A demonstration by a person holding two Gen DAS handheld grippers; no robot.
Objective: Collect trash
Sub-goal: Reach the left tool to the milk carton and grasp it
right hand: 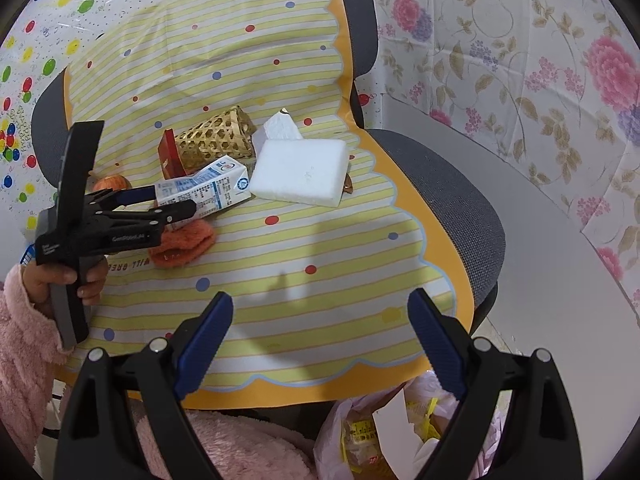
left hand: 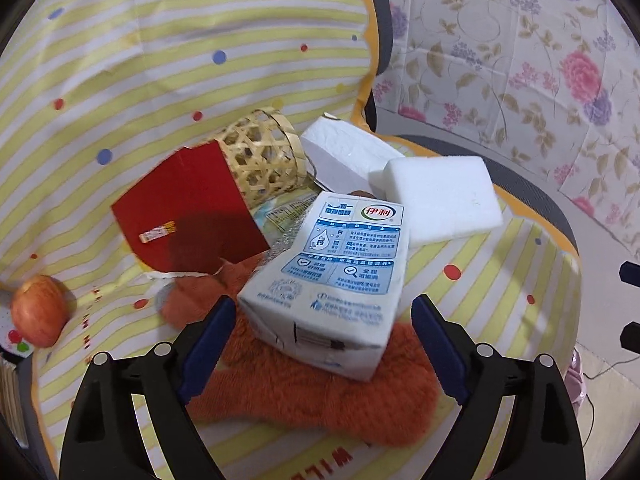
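A white and blue milk carton [left hand: 328,280] lies on an orange fuzzy cloth [left hand: 320,392] on the striped chair cover [left hand: 200,40]. My left gripper [left hand: 324,312] is open, its blue fingers on either side of the carton's near end with a thin gap at each side. The right wrist view shows the same: the left gripper [right hand: 172,204] straddles the end of the carton [right hand: 208,188]. My right gripper [right hand: 320,312] is open above the bare striped cover [right hand: 280,248], with nothing between its fingers.
Behind the carton lie a red box [left hand: 188,216], a woven bamboo basket [left hand: 260,156] on its side and two white foam blocks [left hand: 440,200]. An apple [left hand: 38,312] sits far left. A plastic bag [right hand: 368,432] holding wrappers hangs below the seat's front edge.
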